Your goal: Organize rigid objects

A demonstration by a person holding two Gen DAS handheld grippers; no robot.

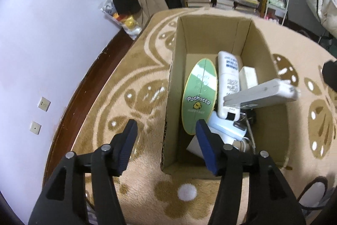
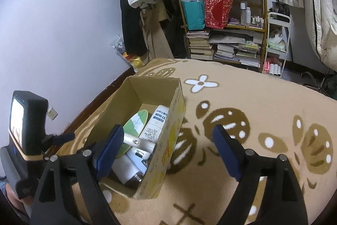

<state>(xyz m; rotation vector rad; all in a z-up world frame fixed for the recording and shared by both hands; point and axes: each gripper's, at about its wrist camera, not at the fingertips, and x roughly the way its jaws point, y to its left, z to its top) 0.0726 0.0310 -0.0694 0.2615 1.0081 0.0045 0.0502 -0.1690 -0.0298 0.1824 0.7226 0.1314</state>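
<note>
Left wrist view: one cardboard box (image 1: 221,81) sits on the rug (image 1: 137,85) just ahead of the left gripper (image 1: 166,125), whose jaws gape wide and hold nothing. Inside lie one green oval card (image 1: 199,98), one white tube (image 1: 228,83), one grey-white flat device (image 1: 261,94) tilted on the right rim. Right gripper (image 2: 168,134) also spread, empty, its left finger over the box; bookshelf (image 2: 225,28) far beyond
</note>
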